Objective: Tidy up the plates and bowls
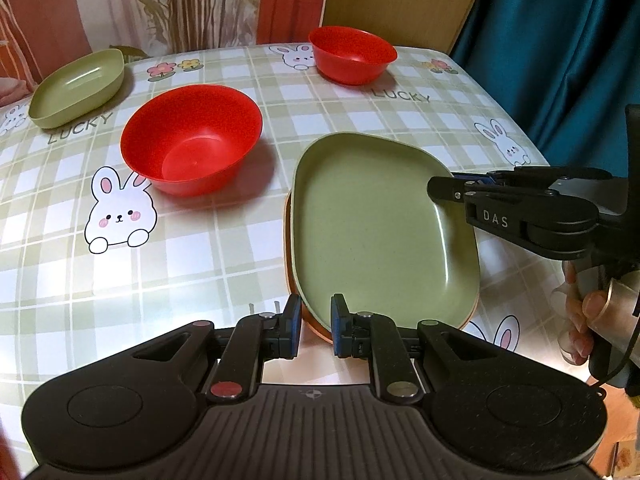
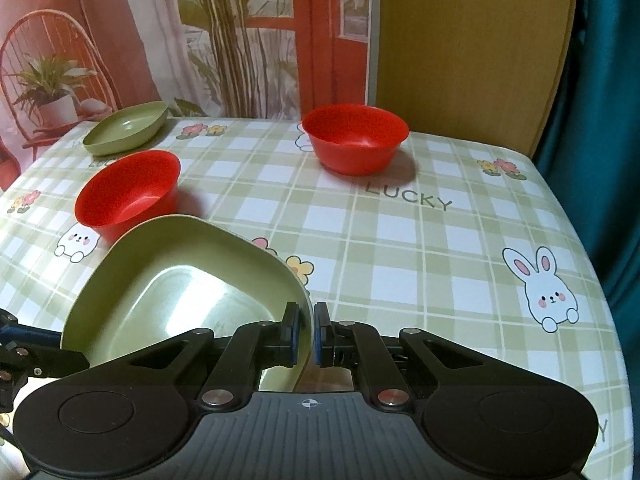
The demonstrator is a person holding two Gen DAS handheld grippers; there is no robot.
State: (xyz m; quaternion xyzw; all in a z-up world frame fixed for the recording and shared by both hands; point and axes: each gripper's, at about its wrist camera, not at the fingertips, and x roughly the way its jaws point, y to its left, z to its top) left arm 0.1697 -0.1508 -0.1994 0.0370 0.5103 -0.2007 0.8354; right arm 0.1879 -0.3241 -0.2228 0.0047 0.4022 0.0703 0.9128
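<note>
Tabletop (image 1: 240,256) under a green-and-white checked plastic cloth printed with rabbits carries everything, and the largest piece on it is the pale green rounded-rectangular plastic plate (image 1: 372,224) nested on an orange plate of the same outline (image 1: 289,268), of which only a thin edge shows at the left and near sides. Its long axis runs away from the left wrist camera, near end just between the left gripper's (image 1: 312,330) fingers, right edge toward the right gripper (image 1: 448,192). That is the relation the next move hangs on: the right gripper (image 2: 306,332) is clamped on the green plate's (image 2: 188,300) right rim, one finger inside the lip and one outside, while the left gripper's fingers stand apart, straddling the near rim of the stack without visibly pinching it. Whether the green plate is fully seated or slightly raised on the right I cannot tell. Next in size, a red round plastic bowl (image 1: 192,136) sits left of the stack, well apart from a second red bowl (image 1: 352,54) at the far edge. A second pale green plate (image 1: 76,88) lies at the far left corner, and by my judgement it belongs on the stack next; the left hand is the nearer one to it.
</note>
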